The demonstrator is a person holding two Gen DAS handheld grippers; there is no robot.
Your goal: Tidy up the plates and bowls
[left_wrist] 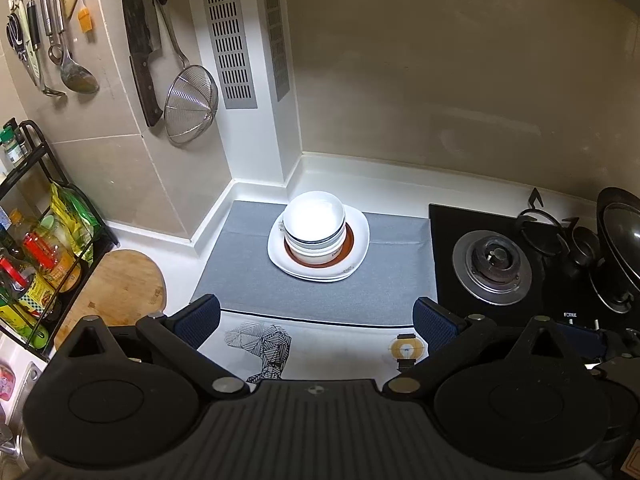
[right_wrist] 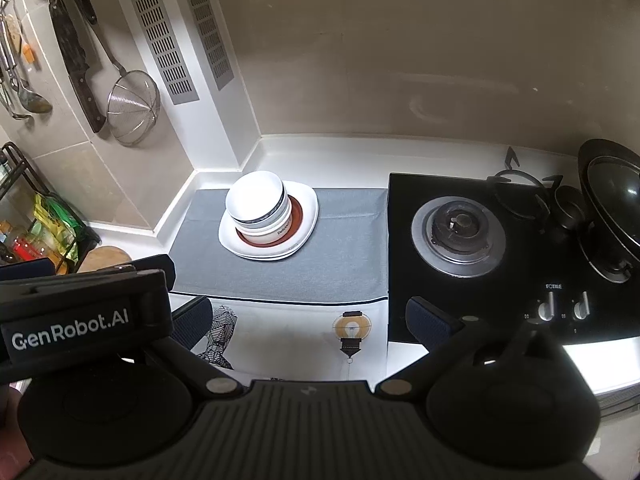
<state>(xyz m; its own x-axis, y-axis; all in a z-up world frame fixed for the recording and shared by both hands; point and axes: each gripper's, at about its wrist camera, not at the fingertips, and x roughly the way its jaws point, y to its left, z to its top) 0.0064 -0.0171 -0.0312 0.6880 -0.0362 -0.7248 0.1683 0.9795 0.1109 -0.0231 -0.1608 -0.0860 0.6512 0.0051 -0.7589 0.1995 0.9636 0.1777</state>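
A stack of white bowls [left_wrist: 315, 224] stands on a red-rimmed plate, which lies on white square plates [left_wrist: 358, 240], all on a grey mat [left_wrist: 240, 272] near the back corner of the counter. The same bowl stack [right_wrist: 258, 204] and square plates [right_wrist: 306, 208] show in the right wrist view. My left gripper [left_wrist: 316, 320] is open and empty, held back from the stack above the front of the mat. My right gripper [right_wrist: 308, 320] is open and empty, also short of the stack. The left gripper's body [right_wrist: 80, 312] shows at the left of the right wrist view.
A black gas hob [left_wrist: 492, 264] with a burner and a wok [left_wrist: 620, 248] lies to the right. Knives, a strainer [left_wrist: 192, 104] and ladles hang on the left wall. A rack of bottles [left_wrist: 36, 256] and a wooden board [left_wrist: 120, 288] stand at the left.
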